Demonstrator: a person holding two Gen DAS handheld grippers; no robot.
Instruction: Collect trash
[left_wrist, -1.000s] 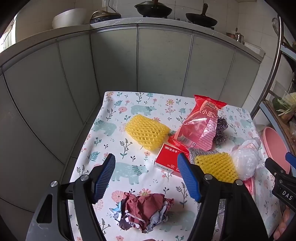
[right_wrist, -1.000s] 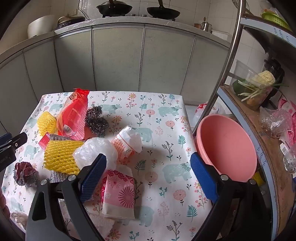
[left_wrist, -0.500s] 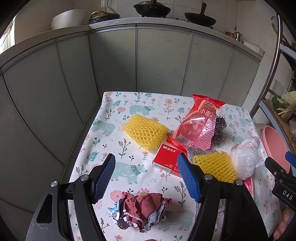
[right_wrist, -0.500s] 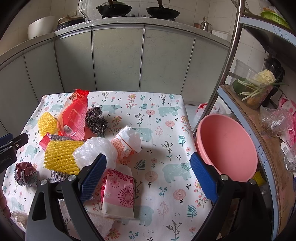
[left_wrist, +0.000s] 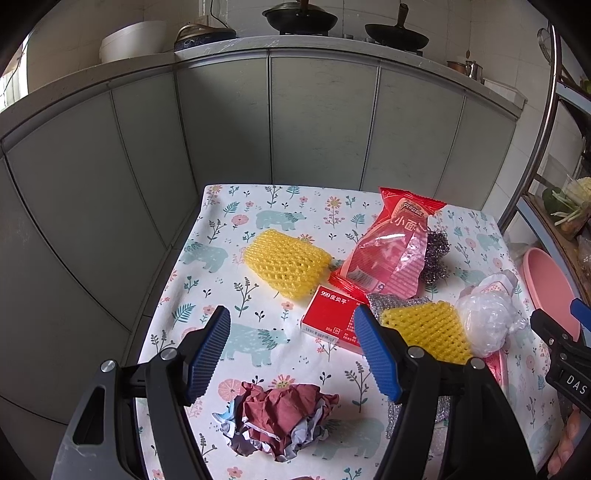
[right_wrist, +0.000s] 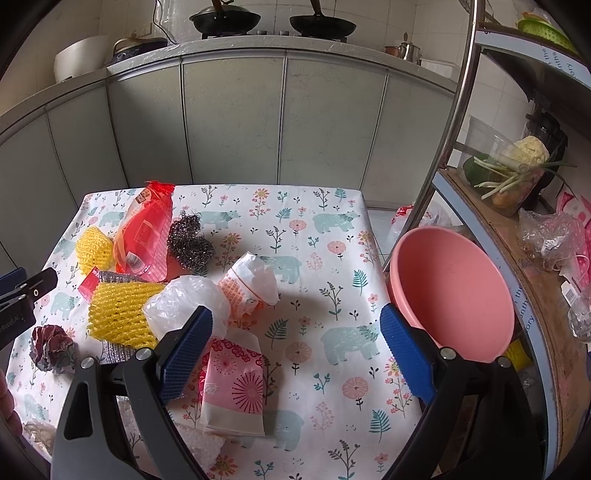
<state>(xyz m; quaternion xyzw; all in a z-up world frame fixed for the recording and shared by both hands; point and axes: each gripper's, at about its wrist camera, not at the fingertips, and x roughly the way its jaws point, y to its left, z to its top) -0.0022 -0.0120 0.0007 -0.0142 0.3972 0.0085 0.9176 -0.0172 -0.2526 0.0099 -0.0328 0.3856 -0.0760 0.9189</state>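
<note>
Now, through the left wrist camera, I am holding my left tongs (left_wrist: 291, 354) with the blue pads spread wide and nothing between them, hovering over the near-left part of the table (left_wrist: 258, 206). A crumpled maroon paper ball (left_wrist: 280, 417) is lying just below the gap between the pads. Farther off, a yellow foam net (left_wrist: 286, 263) is sitting alone, and a red medicine box (left_wrist: 330, 317) is resting partly behind my right-hand pad. A red snack bag (left_wrist: 388, 247) is leaning over the box's far edge, with a steel scourer (left_wrist: 436, 254) peeking out behind it. A second yellow net (left_wrist: 428, 328) is lying on a silvery pad, touching a clear plastic wad (left_wrist: 487, 325).

Through the right wrist camera, I am keeping my right tongs (right_wrist: 295, 354) equally wide apart and gripping nothing. A pink floral packet (right_wrist: 236, 387) is lying just beside the left pad, and the clear plastic wad (right_wrist: 184, 306) is sitting beyond that pad. A white and orange wrapper (right_wrist: 251, 284) is touching the wad. A pink basin (right_wrist: 450, 295) is standing off the table's right edge, against a shelf rack (right_wrist: 535, 295) whose metal pole is crossing in front of it.
</note>
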